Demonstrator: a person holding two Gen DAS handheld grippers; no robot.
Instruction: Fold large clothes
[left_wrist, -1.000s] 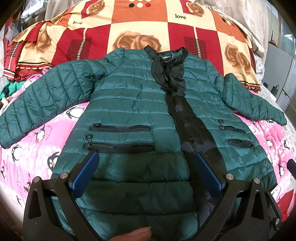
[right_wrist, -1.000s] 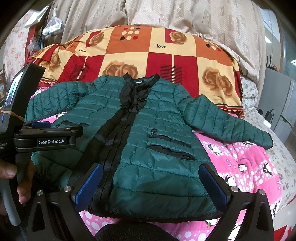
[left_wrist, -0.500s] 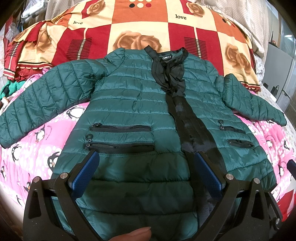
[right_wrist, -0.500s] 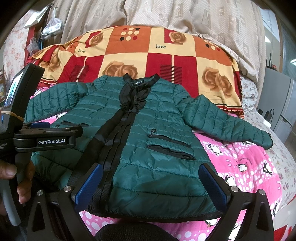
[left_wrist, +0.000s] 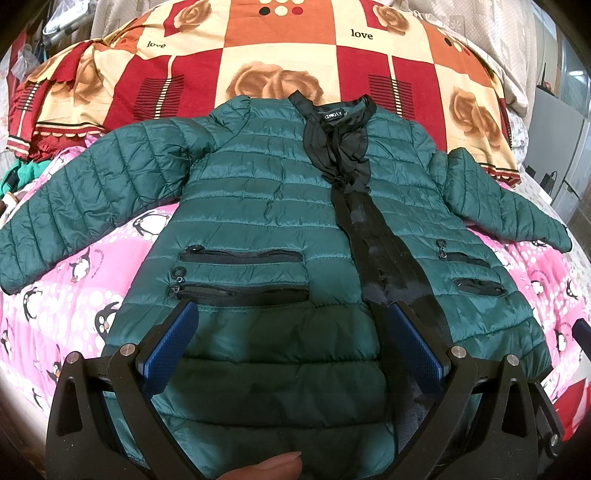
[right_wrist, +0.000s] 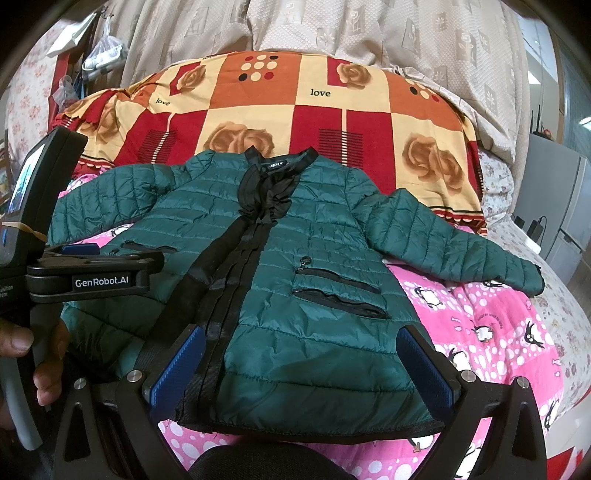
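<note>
Nothing has shifted over the last second: the green quilted jacket (left_wrist: 266, 229) still lies spread flat on the bed (right_wrist: 491, 325), its hem between the wide, empty jaws of left gripper (left_wrist: 291, 350) and right gripper (right_wrist: 299, 369), so folding seems unstarted; no containers show.

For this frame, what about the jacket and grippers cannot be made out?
- Left wrist view: the jacket hem, hidden behind the left gripper.
- Right wrist view: its left-hand sleeve end, hidden behind the left gripper's body.
- Both views: the collar label, too small to read.
- Whether either open gripper, including the right gripper, touches fabric.
</note>
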